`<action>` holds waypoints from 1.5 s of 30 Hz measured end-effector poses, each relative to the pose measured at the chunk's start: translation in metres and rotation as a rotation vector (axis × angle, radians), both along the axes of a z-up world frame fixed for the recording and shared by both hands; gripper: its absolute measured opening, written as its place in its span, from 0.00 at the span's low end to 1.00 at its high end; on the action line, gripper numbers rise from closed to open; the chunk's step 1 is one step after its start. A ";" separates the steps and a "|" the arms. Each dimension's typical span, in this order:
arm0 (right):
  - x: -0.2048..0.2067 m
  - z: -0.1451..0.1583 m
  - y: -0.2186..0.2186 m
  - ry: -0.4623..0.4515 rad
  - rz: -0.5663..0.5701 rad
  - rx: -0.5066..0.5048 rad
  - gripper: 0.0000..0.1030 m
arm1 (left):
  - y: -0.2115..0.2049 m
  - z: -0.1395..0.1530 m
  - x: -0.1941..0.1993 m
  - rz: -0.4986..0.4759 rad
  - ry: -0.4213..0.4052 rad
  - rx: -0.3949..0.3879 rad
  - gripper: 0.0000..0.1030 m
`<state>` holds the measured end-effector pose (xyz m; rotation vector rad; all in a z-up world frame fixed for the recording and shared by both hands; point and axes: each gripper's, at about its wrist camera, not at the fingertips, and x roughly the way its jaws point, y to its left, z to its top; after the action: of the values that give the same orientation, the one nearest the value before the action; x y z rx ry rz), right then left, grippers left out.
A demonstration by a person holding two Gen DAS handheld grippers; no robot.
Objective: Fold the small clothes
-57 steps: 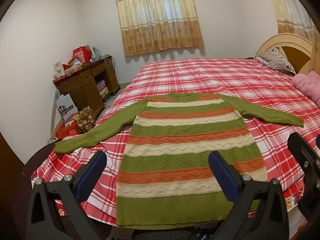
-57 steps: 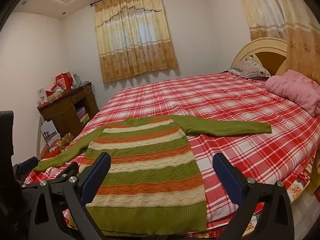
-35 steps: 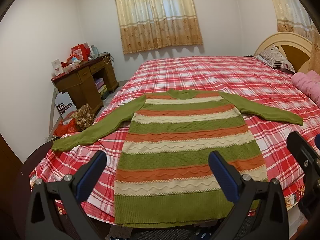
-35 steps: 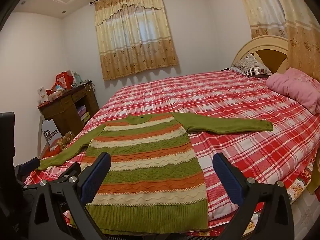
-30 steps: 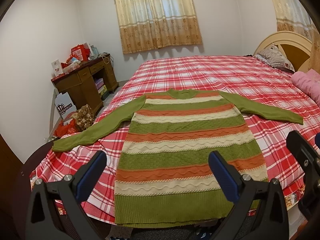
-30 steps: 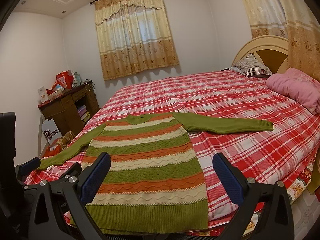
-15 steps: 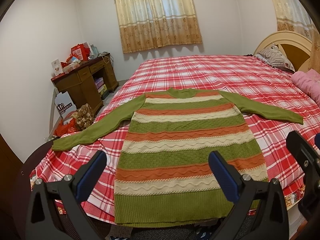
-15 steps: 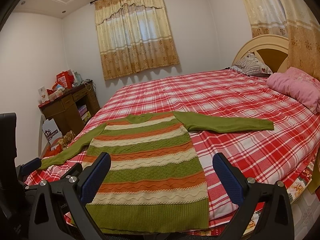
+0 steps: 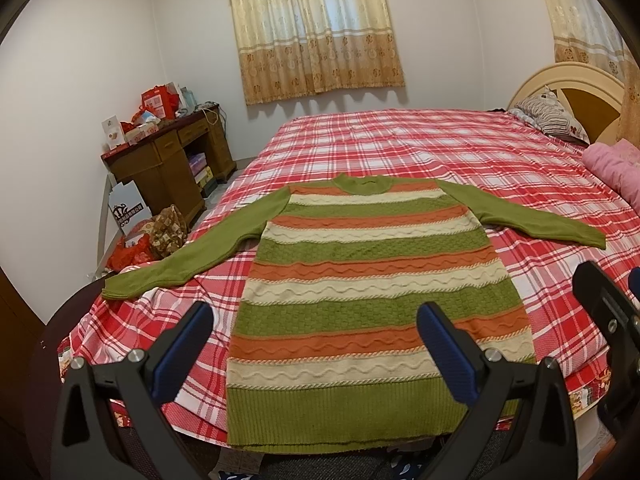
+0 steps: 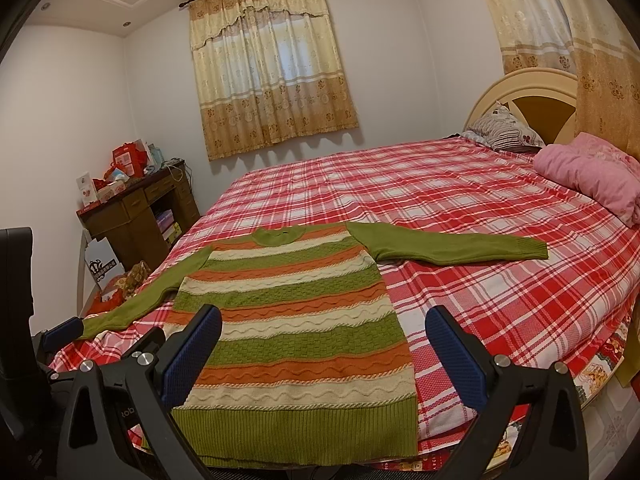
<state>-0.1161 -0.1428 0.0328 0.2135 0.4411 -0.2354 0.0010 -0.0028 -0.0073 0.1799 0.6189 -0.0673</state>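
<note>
A: Where's the sweater [image 9: 372, 280]?

B: Flat on the bed [image 9: 460, 152], front up, sleeves spread, hem at the near edge.

A: And the claws?

B: Left claw [image 9: 316, 344] gapes wide above the hem, empty; right claw [image 10: 324, 348] likewise, beside it.

A: Beyond the bed?

B: A cluttered desk [image 9: 168, 160] left; pink blanket [image 10: 592, 172] right.

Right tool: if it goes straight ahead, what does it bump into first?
Probably the striped sweater, lying flat on the bed. The open right tool hangs above its lower part; depth is hard to judge.
</note>
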 end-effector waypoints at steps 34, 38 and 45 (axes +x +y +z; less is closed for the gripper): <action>0.015 -0.010 -0.014 0.057 -0.037 0.022 0.99 | -0.001 -0.013 0.015 -0.006 0.067 -0.010 1.00; 0.018 -0.013 -0.020 0.062 -0.048 0.033 0.99 | -0.001 -0.016 0.018 -0.010 0.078 -0.013 1.00; 0.031 -0.029 -0.043 0.095 -0.098 0.052 0.99 | -0.002 -0.030 0.032 -0.045 0.111 -0.063 1.00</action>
<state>-0.0852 -0.1857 0.0033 0.2758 0.5320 -0.3317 0.0334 -0.0043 -0.0368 0.1295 0.7223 -0.1404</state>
